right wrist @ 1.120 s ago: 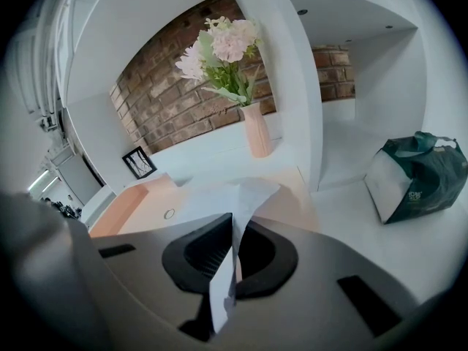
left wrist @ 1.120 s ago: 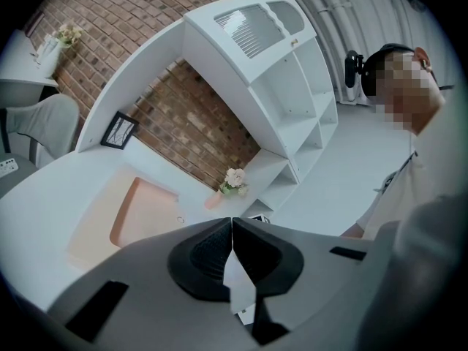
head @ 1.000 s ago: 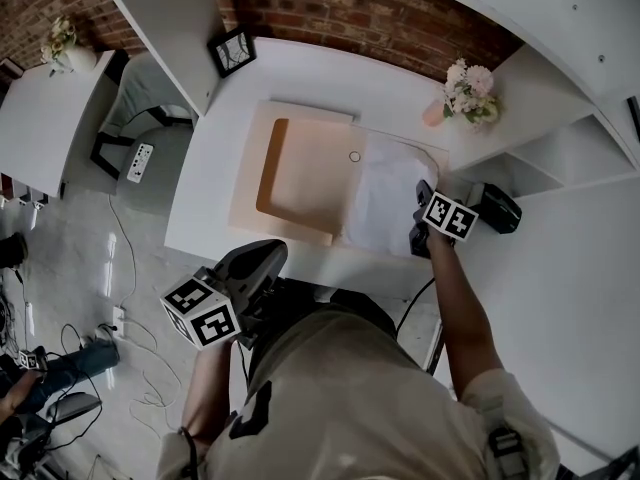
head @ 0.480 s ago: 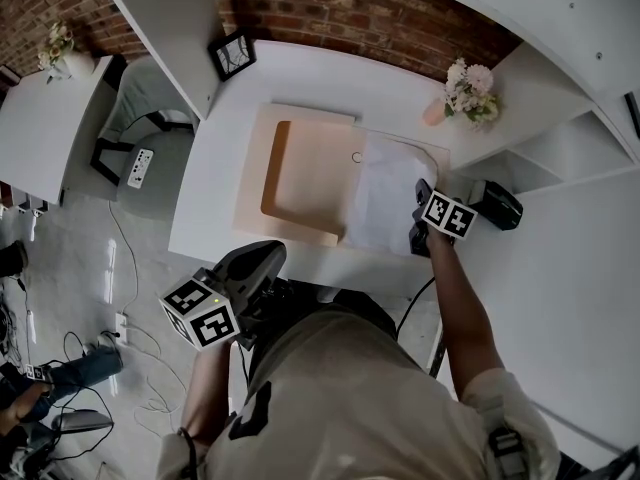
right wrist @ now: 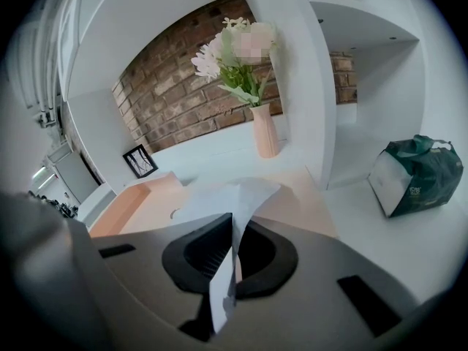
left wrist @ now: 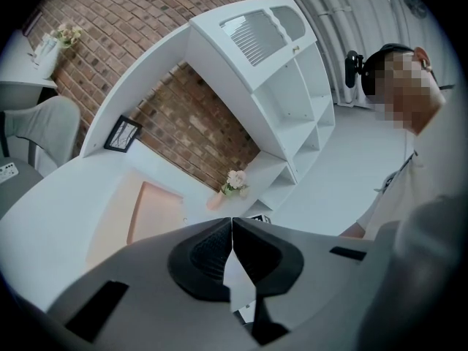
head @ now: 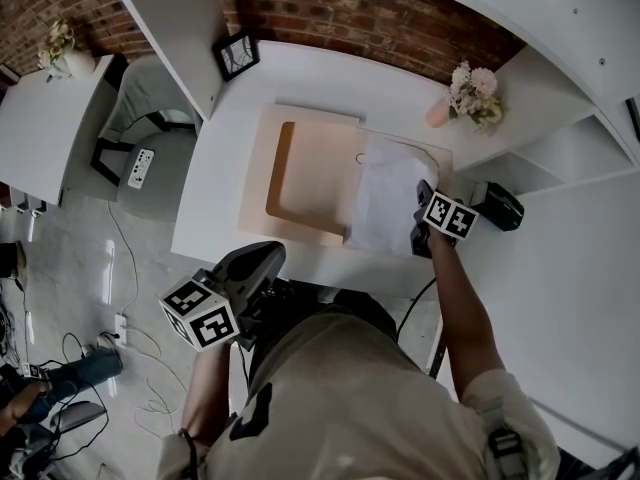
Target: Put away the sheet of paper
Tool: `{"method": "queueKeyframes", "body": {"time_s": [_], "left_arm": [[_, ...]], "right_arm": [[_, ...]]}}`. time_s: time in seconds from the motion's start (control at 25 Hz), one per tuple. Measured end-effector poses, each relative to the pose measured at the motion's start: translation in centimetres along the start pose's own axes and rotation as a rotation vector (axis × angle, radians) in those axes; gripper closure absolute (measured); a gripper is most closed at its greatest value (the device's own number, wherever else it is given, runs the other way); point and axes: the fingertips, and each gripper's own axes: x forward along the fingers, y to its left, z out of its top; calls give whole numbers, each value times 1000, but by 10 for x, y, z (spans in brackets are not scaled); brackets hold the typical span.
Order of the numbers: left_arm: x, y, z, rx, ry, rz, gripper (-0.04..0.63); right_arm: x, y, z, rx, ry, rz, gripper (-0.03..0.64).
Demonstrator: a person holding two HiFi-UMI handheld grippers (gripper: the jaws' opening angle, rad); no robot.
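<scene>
On the white surface [head: 215, 183], one sheet of paper [head: 385, 193] lies curled over one peach tray [head: 305, 173], its near edge clenched in the right tongs [right wrist: 232, 229]; the left tongs [left wrist: 232, 232] are pressed together, empty.

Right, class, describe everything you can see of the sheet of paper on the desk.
The sheet of paper is white, thin and slightly crumpled, and it bows rather than lying flat. It rests over the right-hand part of the peach tray on the white desk. Its near right edge is raised and stands upright, pinched between the fingers of the right gripper, which is shut on it.
</scene>
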Motion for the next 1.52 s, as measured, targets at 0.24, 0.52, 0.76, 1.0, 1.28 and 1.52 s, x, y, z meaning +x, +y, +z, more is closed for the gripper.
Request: {"method": "queueKeyframes", "body": {"time_s": [0.24, 0.52, 0.76, 1.0, 1.28, 1.52], "left_arm": [[-10, 6, 1, 0, -4, 4, 575], [-28, 17, 2, 6, -16, 25, 575], [-21, 9, 0, -6, -32, 32, 575], [-8, -3, -3, 2, -30, 44, 575], [21, -28, -7, 34, -18, 49, 575], [39, -45, -14, 41, -6, 76, 575]], "right_arm": [[0, 5, 0, 42, -7, 15, 589], [-1, 17, -1, 79, -15, 34, 589], [-1, 21, 1, 105, -6, 71, 589], [3, 30, 3, 168, 10, 151, 589], [11, 34, -2, 251, 37, 258, 589], [16, 34, -5, 345, 66, 340, 589]]}}
